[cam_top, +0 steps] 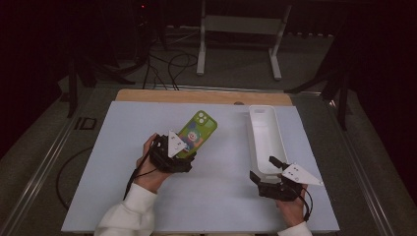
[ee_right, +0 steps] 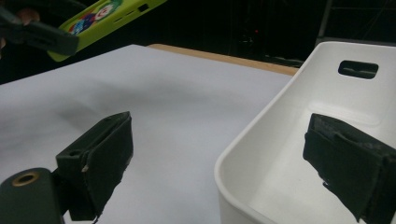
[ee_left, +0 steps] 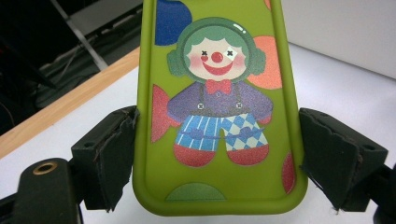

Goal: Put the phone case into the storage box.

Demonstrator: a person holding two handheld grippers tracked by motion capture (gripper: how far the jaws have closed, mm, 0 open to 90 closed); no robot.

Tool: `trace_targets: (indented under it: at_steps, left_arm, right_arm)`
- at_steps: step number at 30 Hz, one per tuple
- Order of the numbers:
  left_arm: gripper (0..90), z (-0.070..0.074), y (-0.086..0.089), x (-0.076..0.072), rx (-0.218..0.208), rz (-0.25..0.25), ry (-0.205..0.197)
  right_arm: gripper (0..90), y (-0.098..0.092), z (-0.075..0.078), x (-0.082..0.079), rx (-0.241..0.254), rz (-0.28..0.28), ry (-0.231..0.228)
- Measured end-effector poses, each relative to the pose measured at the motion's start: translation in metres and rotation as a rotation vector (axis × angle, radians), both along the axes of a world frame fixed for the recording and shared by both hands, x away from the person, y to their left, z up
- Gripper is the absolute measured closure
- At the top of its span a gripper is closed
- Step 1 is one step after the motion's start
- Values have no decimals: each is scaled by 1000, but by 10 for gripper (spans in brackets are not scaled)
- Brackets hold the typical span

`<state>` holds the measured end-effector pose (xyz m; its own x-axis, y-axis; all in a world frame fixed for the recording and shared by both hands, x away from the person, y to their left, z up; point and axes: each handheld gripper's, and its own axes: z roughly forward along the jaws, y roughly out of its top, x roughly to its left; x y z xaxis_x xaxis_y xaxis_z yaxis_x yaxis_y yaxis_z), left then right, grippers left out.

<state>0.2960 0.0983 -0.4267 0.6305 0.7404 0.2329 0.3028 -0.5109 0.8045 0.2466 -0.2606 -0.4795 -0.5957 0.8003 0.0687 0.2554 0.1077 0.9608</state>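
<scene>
High view: The left gripper (cam_top: 189, 147) sits left of centre over the pale blue table mat (cam_top: 123, 147). The person's left hand (cam_top: 150, 169) wraps its body from behind, with the white sleeve (cam_top: 123, 216) entering from the bottom edge and the forearm angled up and to the right. The green phone case (cam_top: 196, 132) projects from the gripper toward the far right, clown print upward. The right gripper (cam_top: 265, 169) sits at the near end of the white bin (cam_top: 265, 132), which lies lengthwise on the right part of the mat. The right hand (cam_top: 292, 204) holds the gripper from below and behind, pointing it up and to the left. One jaw lies inside the bin's near rim, the other outside it.

Left gripper view: The jaws stand at either long edge of the green phone case (ee_left: 219, 112), near its lower end. The left pad presses the case edge; the right pad meets the opposite edge. The case is pinched across its width, tilted clear of the mat.

Right gripper view: The right gripper (ee_right: 219, 154) has its jaws spread, straddling the white bin's near wall (ee_right: 261, 135). The left jaw is over the mat, the right jaw inside the bin; neither pad touches the wall. At upper left, the case (ee_right: 107, 18) hangs raised above the mat in the left gripper (ee_right: 39, 35).
</scene>
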Motion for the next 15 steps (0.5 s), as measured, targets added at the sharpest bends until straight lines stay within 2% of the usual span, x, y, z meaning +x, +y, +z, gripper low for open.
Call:
trace_targets:
  at_steps: [6,15]
  left_arm:
    - [162,-4,8,-12,-32,-1,-21]
    - [162,-8,10,-22,-34,-16,-47]
  right_arm:
    - [84,1,0,0,1,-2,1]
    - [84,1,0,-1,1,-3,1]
